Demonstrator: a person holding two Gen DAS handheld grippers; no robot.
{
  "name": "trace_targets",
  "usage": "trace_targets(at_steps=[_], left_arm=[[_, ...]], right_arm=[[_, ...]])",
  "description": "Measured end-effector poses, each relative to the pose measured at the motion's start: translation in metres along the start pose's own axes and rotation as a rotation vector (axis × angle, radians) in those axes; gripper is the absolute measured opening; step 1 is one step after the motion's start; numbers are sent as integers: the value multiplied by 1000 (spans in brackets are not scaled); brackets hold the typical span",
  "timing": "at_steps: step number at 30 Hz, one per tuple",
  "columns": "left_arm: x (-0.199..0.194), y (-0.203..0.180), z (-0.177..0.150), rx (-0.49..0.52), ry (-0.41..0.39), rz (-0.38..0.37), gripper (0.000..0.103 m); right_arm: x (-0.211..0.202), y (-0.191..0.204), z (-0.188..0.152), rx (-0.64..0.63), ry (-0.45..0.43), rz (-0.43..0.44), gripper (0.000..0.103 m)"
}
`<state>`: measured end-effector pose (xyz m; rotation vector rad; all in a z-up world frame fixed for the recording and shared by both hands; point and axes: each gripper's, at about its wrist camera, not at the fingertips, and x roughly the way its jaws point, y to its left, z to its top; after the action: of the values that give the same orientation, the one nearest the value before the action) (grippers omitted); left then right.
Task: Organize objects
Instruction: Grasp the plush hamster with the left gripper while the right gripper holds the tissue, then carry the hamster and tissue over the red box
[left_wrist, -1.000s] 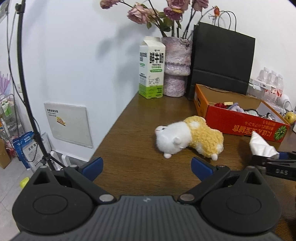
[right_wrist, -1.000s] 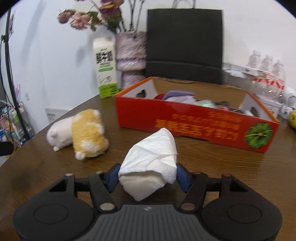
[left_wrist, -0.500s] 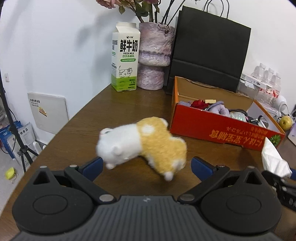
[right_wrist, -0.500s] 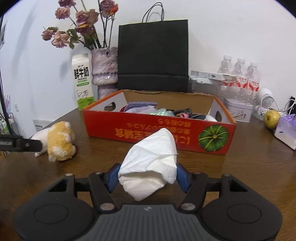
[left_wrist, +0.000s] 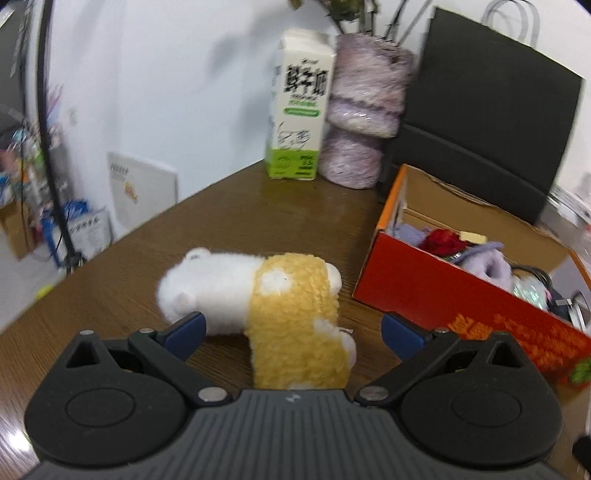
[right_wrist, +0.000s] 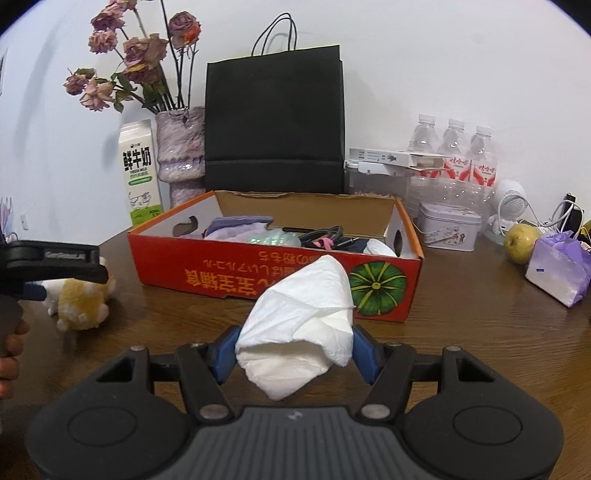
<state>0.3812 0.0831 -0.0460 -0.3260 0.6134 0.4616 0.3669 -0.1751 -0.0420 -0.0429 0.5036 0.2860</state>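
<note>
A: What has the right gripper (right_wrist: 293, 350) got?

B: A crumpled white tissue (right_wrist: 299, 328) — pinched between both blue pads, jaws part closed around it. It hangs above the table (right_wrist: 461, 317), in front of the red box (right_wrist: 229, 266).

A: And the left gripper (left_wrist: 291, 328)?

B: Jaws spread wide, nothing gripped. The plush (left_wrist: 266, 299) lies on its side on the table between the two blue fingers. The left pad (left_wrist: 186, 328) is at its white head; whether it touches I cannot tell. The right pad stands clear of the yellow body.

A: Where is the plush relative to the box?

B: Just left of it, near its short end, apart from it. From the right wrist view the left gripper's black finger reaches over the plush (right_wrist: 79, 299).

A: What's in the box?

B: Purple cloth, something red, a black cable. Behind stand a milk carton (left_wrist: 299, 107), a vase (left_wrist: 364, 118) and a black bag (right_wrist: 275, 122).
</note>
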Motion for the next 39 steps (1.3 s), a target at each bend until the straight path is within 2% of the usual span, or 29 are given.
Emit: trace_targets(at_steps=[3, 6, 8, 9, 10, 12, 17, 24, 31, 39], left_arm=[[10, 0, -2, -88, 12, 35, 103], [17, -2, -2, -124, 25, 48, 100], [20, 0, -2, -136, 28, 47, 86], [20, 1, -2, -138, 28, 45, 75], [19, 4, -2, -140, 19, 42, 54], [18, 10, -2, -152, 24, -6, 52], [6, 20, -6, -73, 25, -38, 50], [-40, 33, -22, 100, -97, -96, 50], [-77, 41, -53, 216, -130, -167, 50], [-109, 30, -72, 290, -156, -235, 50]], right_arm=[[0, -1, 0, -5, -2, 5, 62], [0, 2, 0, -14, -5, 12, 62], [-1, 3, 1, -20, -8, 14, 62], [-1, 4, 1, -20, -10, 14, 62], [-2, 4, 1, -20, -11, 14, 62], [-2, 3, 1, -17, -11, 12, 62], [-2, 1, 1, -12, -11, 13, 62], [-11, 1, 2, -13, -32, 32, 62], [-27, 6, 2, -31, -60, 70, 62], [-42, 8, 3, -29, -77, 95, 62]])
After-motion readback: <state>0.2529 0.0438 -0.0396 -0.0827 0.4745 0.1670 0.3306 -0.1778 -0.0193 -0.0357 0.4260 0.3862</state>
